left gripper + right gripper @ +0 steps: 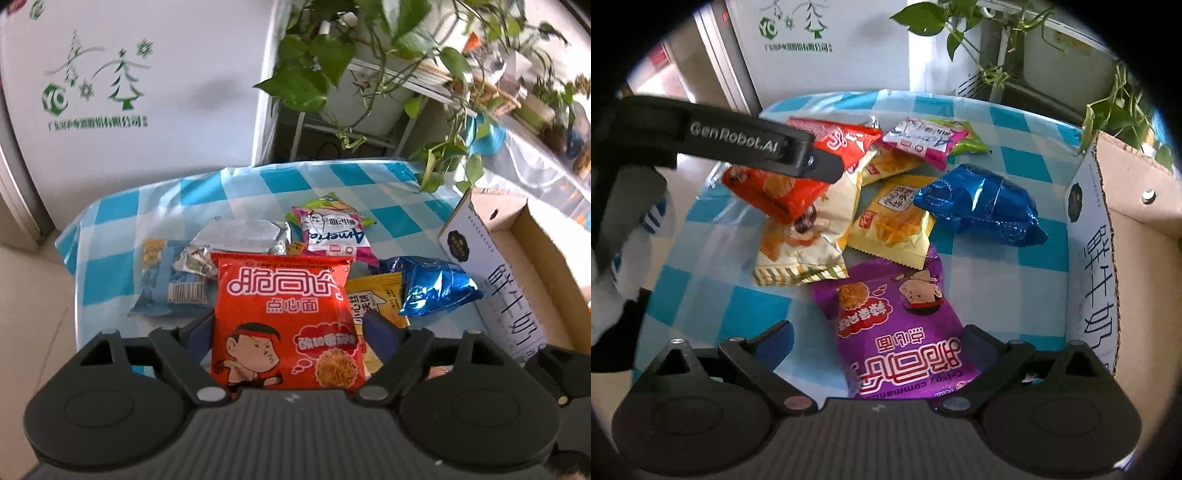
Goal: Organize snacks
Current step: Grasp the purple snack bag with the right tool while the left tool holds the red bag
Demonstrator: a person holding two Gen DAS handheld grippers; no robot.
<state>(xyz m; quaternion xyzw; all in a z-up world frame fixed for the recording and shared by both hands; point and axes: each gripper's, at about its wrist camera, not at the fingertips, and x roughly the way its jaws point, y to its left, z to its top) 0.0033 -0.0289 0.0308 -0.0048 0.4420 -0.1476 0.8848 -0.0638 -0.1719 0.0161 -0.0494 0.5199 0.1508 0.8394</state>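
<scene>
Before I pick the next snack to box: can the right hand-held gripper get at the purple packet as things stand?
Probably yes. The right hand-held gripper is open, with the purple packet lying flat between its fingers on the checked cloth. Nothing lies on the packet; the yellow packet only borders its far edge.

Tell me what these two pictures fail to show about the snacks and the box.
- Cardboard box: its inside is cut off by the right edge in both views.
- Silver packet: hidden in the right wrist view behind the red packet and left gripper.
- Purple packet: absent from the left wrist view.
- Green packet: mostly covered by the pink packet.
</scene>
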